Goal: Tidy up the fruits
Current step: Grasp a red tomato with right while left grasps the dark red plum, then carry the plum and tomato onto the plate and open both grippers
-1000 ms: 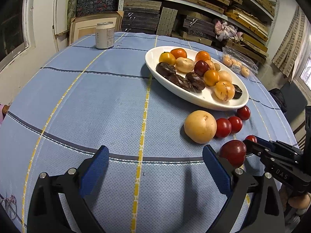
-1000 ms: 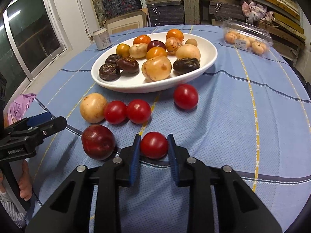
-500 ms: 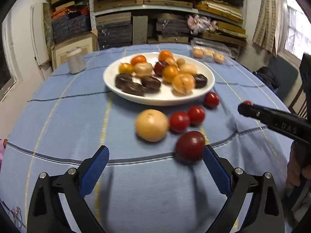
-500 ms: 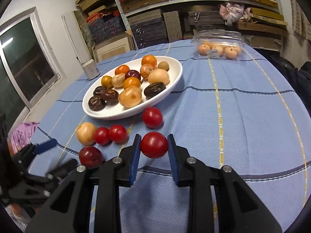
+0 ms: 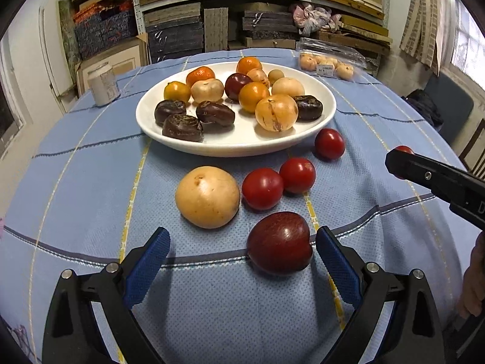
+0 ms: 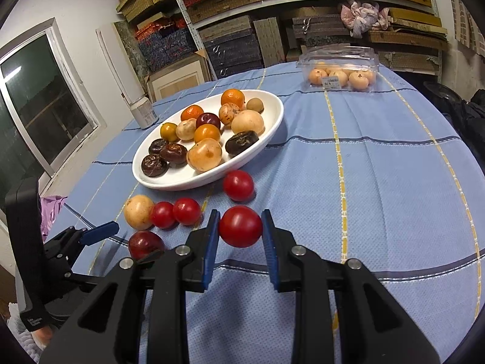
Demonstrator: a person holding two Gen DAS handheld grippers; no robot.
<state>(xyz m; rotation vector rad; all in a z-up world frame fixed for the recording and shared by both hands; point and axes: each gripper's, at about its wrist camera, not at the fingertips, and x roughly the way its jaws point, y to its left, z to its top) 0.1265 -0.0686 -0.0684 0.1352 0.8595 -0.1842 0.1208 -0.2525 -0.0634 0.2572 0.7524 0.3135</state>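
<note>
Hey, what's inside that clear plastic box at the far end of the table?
The clear plastic box holds pale orange round fruits, at least four showing. A price label covers part of the front, so any fruits behind it are hidden.

Indoor light is coming from overhead, casting soft shadows on the tablecloth (image 5: 91, 182). Fisheye is bending edges, corners are vignetting dark. Glare is showing on the white plate (image 5: 242, 145); focus is holding sharp.

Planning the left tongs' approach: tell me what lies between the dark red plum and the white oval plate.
In the left wrist view, two round red tomatoes lie side by side between the dark red plum and the white oval plate.
</note>
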